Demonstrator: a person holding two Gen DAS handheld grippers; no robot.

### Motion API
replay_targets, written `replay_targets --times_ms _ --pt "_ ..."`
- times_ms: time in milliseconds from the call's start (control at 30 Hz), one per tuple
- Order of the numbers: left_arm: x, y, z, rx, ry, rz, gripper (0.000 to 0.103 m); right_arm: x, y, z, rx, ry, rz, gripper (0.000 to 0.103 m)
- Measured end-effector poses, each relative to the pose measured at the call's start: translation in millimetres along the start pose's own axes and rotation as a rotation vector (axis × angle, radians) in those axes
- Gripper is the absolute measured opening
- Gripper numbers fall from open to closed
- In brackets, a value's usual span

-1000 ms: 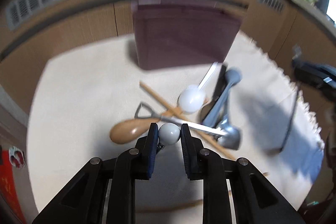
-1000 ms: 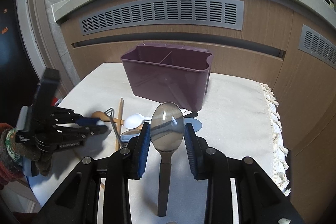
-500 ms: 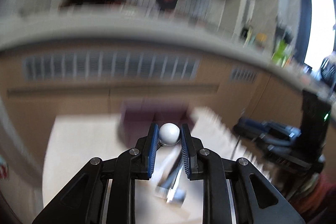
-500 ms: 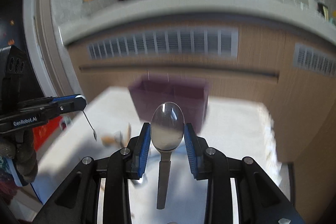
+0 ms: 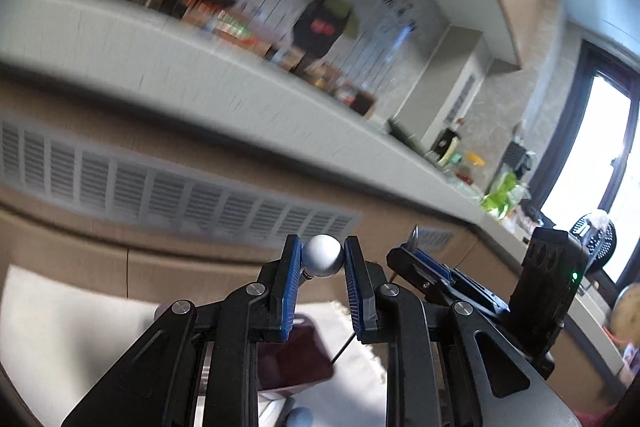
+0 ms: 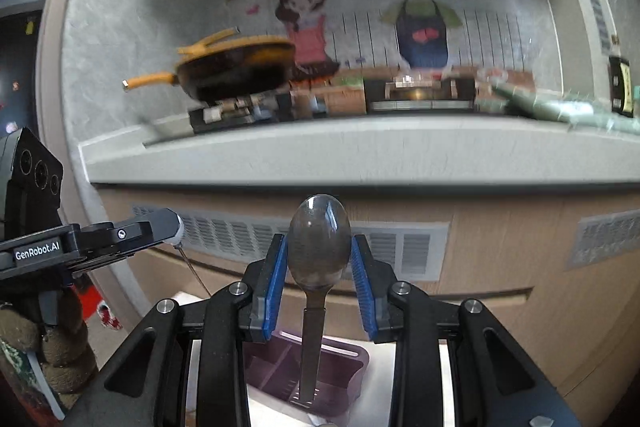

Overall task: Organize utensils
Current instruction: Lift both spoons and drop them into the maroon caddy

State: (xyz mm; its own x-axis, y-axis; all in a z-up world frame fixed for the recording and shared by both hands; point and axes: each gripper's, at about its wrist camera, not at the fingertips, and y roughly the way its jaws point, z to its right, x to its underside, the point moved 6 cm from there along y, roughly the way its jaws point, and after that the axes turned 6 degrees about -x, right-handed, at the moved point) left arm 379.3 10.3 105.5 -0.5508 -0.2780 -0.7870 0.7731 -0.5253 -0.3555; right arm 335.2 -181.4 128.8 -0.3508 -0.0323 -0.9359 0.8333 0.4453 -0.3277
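Two utensils are up in the air, one in each tool. The left hand-held gripper [image 5: 323,261] has its blue pads pressed against a small pale grey ball [image 5: 322,261], the knob end of a thin wire utensil whose stem shows as a fine line slanting down below the jaws. The right hand-held gripper [image 6: 319,259] clamps the bowl of a metal spoon [image 6: 319,247] between its pads, bowl upward and handle hanging straight down between the black arms. Directly beneath that handle sits the purple utensil caddy [image 6: 352,355], its divided compartments and slotted floor visible from above, resting on the pale worktop [image 6: 416,383]. In the left wrist view a corner of the same caddy appears low between the gripper arms, with the right tool just to the right of the left one. Behind both runs a wooden cabinet front with grey vent grilles [image 6: 404,247], topped by a light counter carrying a dark frying pan with a yellow handle [image 6: 236,71]. A gloved hand [image 6: 60,343] holds the left tool at the edge of the right wrist view.
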Motion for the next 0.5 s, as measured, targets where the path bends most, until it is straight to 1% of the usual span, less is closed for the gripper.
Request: replay_targets --times_ms 100,233,267,300,333,400,433,500 --pt "22 18 -21 -0.019 -0.035 -0.057 0.022 25 31 7 0.006 -0.012 -0.053 0.03" --pt "54 32 -37 -0.063 -0.029 -0.122 0.022 64 61 16 0.004 0.014 -0.155 0.03" --pt "60 35 -40 -0.078 -0.024 -0.136 0.023 74 67 19 -0.004 0.031 -0.189 0.03" --pt "69 37 -42 -0.097 -0.014 -0.151 0.03 80 72 21 -0.014 0.046 -0.214 0.03" --pt "77 37 -44 -0.121 0.001 -0.163 0.033 89 77 23 -0.038 0.071 -0.246 0.031" --pt "84 32 -47 -0.159 0.02 -0.155 0.046 104 85 25 -0.083 0.097 -0.307 0.031" --pt "84 25 -46 -0.181 0.034 -0.139 0.047 108 86 25 -0.082 0.096 -0.322 0.031" --pt "80 5 -39 -0.222 0.078 -0.094 0.049 110 79 24 -0.05 0.064 -0.314 0.031"
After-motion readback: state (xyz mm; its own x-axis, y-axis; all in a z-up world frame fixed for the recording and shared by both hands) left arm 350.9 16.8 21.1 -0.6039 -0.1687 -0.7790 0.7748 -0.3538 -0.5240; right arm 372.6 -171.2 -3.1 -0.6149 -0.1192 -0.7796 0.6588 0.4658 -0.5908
